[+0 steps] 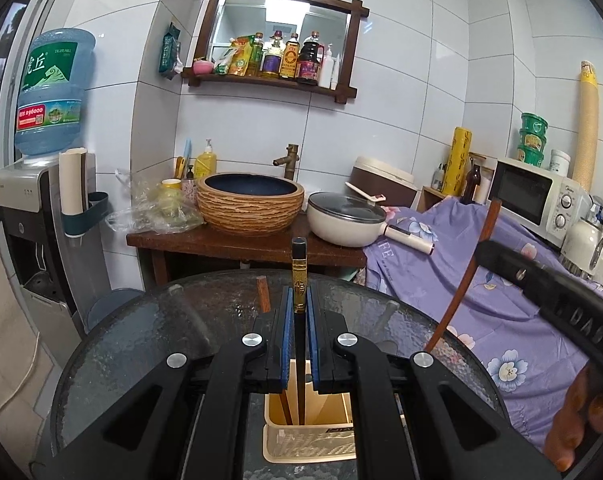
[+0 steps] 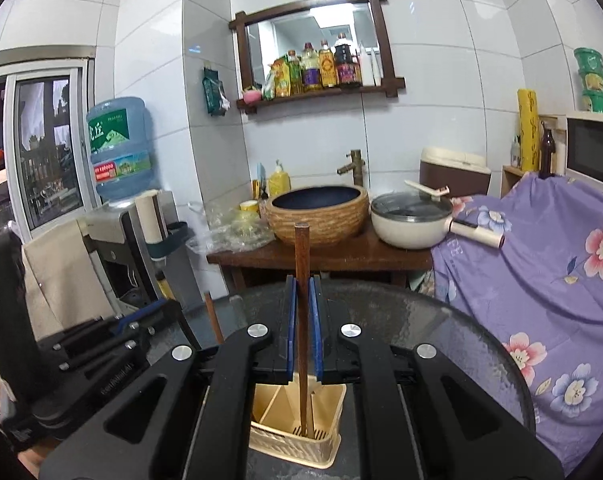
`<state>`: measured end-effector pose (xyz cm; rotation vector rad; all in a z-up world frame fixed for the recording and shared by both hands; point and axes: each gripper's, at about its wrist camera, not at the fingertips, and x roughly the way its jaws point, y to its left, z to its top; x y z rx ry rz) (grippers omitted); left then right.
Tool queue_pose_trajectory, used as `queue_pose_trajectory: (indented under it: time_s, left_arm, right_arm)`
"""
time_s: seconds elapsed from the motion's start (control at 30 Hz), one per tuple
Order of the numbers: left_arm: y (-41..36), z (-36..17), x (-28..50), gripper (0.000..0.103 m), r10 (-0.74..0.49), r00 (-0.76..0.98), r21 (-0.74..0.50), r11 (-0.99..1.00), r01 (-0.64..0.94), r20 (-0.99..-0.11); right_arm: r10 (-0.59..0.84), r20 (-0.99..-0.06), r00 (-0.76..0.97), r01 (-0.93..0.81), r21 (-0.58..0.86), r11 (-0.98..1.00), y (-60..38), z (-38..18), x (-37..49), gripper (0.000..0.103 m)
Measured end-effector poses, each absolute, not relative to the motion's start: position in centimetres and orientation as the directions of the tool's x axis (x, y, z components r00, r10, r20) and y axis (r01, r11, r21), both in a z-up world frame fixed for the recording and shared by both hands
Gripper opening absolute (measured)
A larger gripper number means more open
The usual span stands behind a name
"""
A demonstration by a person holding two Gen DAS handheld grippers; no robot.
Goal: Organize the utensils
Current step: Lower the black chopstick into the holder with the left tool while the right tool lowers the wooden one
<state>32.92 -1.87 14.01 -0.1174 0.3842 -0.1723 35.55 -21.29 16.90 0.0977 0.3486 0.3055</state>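
2 grippers, left (image 1: 299, 300) clamped on black chopstick (image 1: 299, 272), right (image 2: 302, 292) on brown chopstick (image 2: 302, 248).

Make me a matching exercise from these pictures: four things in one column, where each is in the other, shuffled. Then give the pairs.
Things
1. black chopstick with gold band
2. brown wooden chopstick
3. cream utensil holder
4. white pan with glass lid

Places
A. on the round glass table
B. clamped in the right gripper
C. on the wooden counter beside the basin
D. clamped in the left gripper

Pairs: 1-D, 2-B, 3-A, 4-C
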Motion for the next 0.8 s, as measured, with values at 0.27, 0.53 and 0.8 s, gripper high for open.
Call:
queue_pose_trajectory:
  time_s: [0.27,0.53,0.8]
  left_arm:
    - [-1.4,12.3,33.4,0.007,-0.192,0.893,-0.142,0.979,0.145,-0.408]
    - [-1.6,10.6,33.9,0.007,-0.2,0.87,-0.141,0.978,0.152,-0.451]
    - [-1.7,10.5,33.4,0.007,-0.207,0.873,-0.122,0.978,0.171,-0.441]
  right_arm:
    - [0.315,-0.373,0.873,-0.284,0.138,0.949,-20.6,13.5,36.1,0.007]
    - [0.311,-0.406,0.86,-0.28,0.135,0.951,-20.3,12.2,36.5,0.007]
    - [0.319,-0.414,0.853,-0.293,0.127,0.948,-20.1,11.6,36.5,0.012]
